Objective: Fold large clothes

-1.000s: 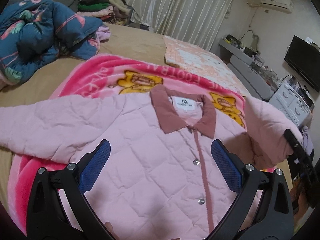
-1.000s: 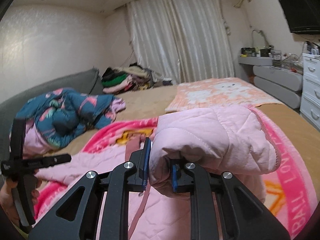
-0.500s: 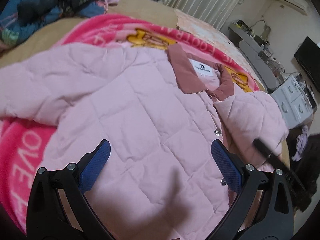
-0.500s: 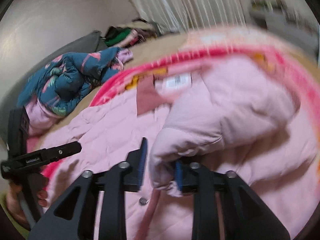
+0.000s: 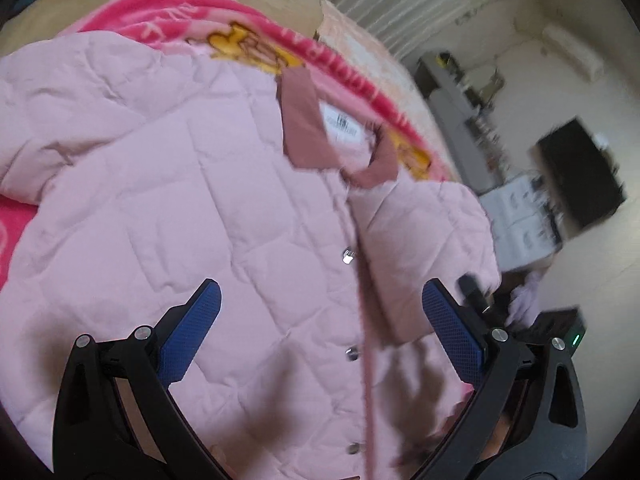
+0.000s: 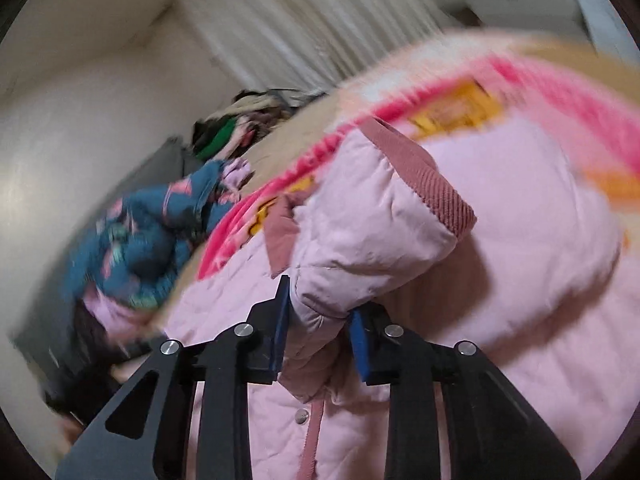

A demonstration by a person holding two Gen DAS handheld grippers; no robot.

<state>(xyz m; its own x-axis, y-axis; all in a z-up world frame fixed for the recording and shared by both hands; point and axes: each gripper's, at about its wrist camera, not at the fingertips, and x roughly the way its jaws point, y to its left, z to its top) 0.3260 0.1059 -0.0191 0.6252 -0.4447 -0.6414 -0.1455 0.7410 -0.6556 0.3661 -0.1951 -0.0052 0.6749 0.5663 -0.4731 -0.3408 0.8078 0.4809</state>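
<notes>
Pink quilted jacket (image 5: pixel 208 208) lies front-up on the pink blanket (image 5: pixel 256 36) on the bed. Right gripper (image 6: pixel 316 322) clamps the puffy sleeve (image 6: pixel 372 236) near its ribbed cuff. Left gripper (image 5: pixel 320 332) spread wide, empty, over the front. Looks soft, bulky, light, likely springy; best gripped at seams or cuffs.

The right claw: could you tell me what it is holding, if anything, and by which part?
The right claw is shut on the pink quilted jacket, gripping a bunched fold of its sleeve short of the ribbed cuff.
</notes>
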